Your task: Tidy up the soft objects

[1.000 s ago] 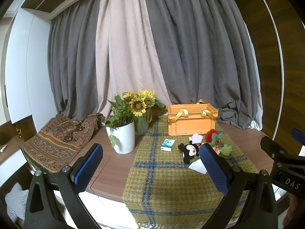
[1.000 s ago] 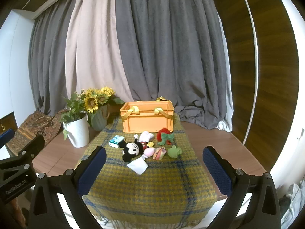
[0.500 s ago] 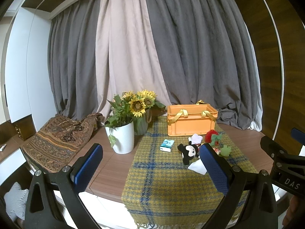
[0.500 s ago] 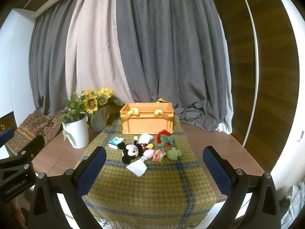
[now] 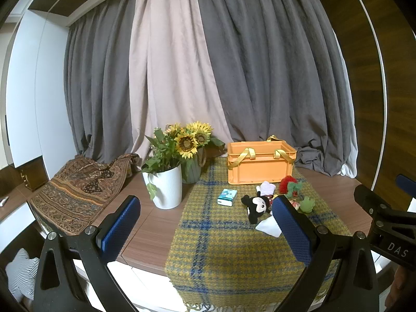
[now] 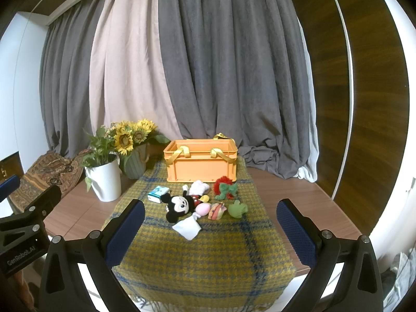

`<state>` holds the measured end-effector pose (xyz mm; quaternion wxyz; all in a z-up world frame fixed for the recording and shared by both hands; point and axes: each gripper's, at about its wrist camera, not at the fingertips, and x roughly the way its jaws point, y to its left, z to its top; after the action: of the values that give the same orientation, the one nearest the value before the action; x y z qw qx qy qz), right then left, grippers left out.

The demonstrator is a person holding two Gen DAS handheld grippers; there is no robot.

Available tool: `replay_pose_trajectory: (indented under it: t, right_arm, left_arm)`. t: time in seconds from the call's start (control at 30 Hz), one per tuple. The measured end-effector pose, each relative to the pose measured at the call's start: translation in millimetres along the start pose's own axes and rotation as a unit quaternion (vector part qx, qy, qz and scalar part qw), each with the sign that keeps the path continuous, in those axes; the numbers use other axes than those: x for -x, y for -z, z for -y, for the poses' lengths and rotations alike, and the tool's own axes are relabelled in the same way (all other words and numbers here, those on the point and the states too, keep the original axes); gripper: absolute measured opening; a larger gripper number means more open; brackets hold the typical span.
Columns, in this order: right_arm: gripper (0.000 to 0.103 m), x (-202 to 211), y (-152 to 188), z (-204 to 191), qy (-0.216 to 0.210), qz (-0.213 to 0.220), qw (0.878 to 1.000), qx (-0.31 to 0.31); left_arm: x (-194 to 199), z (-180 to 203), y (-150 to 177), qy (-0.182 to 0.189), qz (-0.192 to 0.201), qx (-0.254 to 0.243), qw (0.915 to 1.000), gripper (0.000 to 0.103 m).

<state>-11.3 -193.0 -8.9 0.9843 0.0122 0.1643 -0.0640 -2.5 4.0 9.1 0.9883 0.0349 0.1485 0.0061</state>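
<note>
Two grippers hang wide apart above the near edge of the table (image 6: pixel 299 187), neither touching anything. At far left a patterned brown cloth (image 5: pixel 78 189) drapes over the table's end. Next comes a white ribbed pot (image 6: pixel 105 179) of leafy greens, with a grey-green vase of sunflowers (image 6: pixel 130 136) just behind it. The left gripper (image 5: pixel 205 226) has its blue-padded fingers (image 5: pixel 118 227) spread, holding nothing.

A yellow-and-blue plaid runner (image 6: pixel 202 254) covers the middle of the table. At its far end stands an orange crate (image 6: pixel 201 162) with yellow strap handles, open at the top. In front of the crate lie the soft things in a loose cluster — a small teal box (image 6: pixel 158 193) at the left, then a black mouse plush (image 6: pixel 179 205) on its back, a white plush piece (image 6: pixel 199 187) behind it, and a white cloth (image 6: pixel 187 227) nearest the cameras. Further right sit a pink round toy (image 6: pixel 202 209), a striped soft toy (image 6: pixel 217 210), a red-and-green plush (image 6: pixel 225 187) and a green frog-like plush (image 6: pixel 238 209).

The right gripper (image 6: pixel 209 223) is likewise released, fingers spread — nothing between them. Grey and beige curtains (image 6: pixel 195 65) hang behind.
</note>
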Motion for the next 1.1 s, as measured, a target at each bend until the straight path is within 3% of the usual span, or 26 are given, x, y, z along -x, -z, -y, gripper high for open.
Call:
replay_pose_trajectory:
  t: [1.1]
  right_arm:
    - [0.103, -1.0, 0.3, -0.9, 0.000, 0.000, 1.000, 0.000]
  left_arm:
    - [0.0, 5.1, 3.9, 0.004, -0.002, -0.001, 1.0000, 0.103]
